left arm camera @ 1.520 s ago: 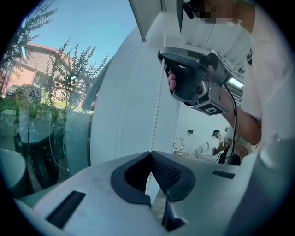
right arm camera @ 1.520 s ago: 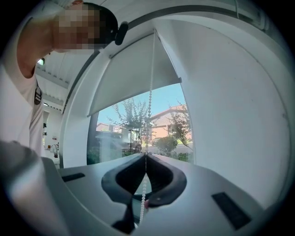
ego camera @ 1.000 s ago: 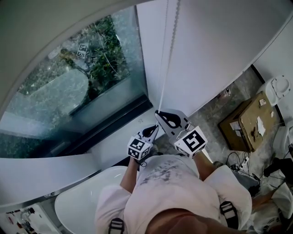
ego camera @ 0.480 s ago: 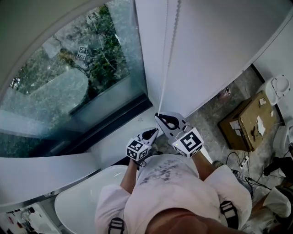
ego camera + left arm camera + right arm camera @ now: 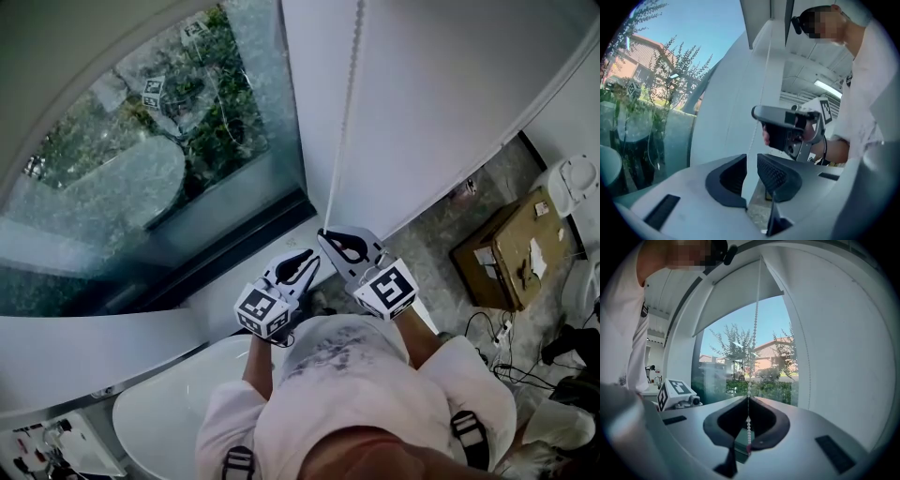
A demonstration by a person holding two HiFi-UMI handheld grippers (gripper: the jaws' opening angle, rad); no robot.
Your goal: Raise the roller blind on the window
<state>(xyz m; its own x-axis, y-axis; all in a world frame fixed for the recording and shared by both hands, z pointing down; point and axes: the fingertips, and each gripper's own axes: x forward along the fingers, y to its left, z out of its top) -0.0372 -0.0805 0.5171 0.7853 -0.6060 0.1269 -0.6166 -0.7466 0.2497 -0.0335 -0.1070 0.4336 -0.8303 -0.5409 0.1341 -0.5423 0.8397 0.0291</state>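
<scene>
in the head view the bead chain (image 5: 350,103) and the roller blind (image 5: 441,94) run off the top edge, the white fixture (image 5: 574,183) is cut by the right edge, the basin (image 5: 169,417) is partly covered by the person's shoulder (image 5: 225,412), and the bits on the cardboard box (image 5: 502,253) are too small to name. in the left gripper view the chain fades against the white wall (image 5: 726,108); whether it passes between the jaws of the left gripper (image 5: 751,161) cannot be told. in the right gripper view its lower end sinks behind the right gripper (image 5: 749,397)
</scene>
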